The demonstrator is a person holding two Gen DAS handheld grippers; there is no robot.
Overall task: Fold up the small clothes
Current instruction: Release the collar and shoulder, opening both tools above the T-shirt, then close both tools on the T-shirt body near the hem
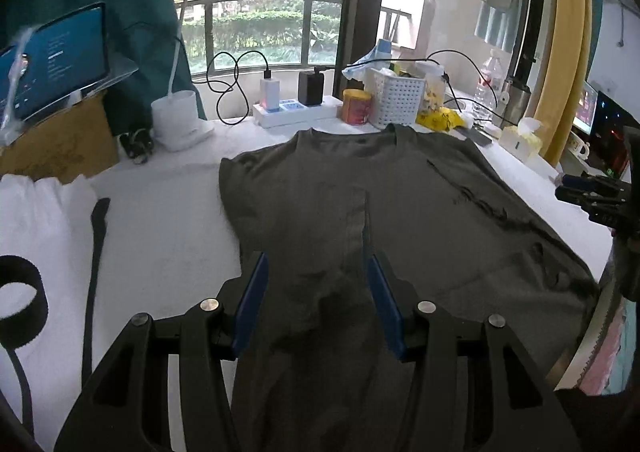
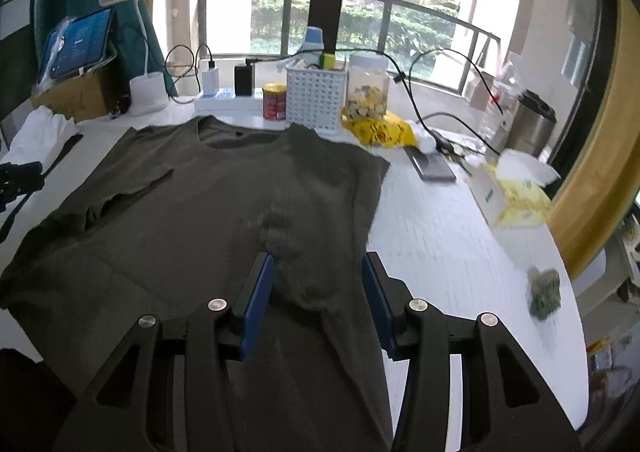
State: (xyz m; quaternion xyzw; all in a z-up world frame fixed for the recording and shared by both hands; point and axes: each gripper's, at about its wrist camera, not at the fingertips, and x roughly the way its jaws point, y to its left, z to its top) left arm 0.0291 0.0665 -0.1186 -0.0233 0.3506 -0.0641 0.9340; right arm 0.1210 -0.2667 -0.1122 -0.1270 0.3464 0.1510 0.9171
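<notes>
White table (image 2: 460, 252) lies bare right of T-shirt (image 2: 208, 212) edge.

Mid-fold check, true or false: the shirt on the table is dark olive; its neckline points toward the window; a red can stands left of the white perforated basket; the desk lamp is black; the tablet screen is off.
1. The dark olive T-shirt lies on the white table: true.
2. Its neckline faces the window: true.
3. The red can stands left of the white perforated basket: true.
4. The desk lamp is black: false, white.
5. The tablet is off: false, its screen glows blue.
</notes>
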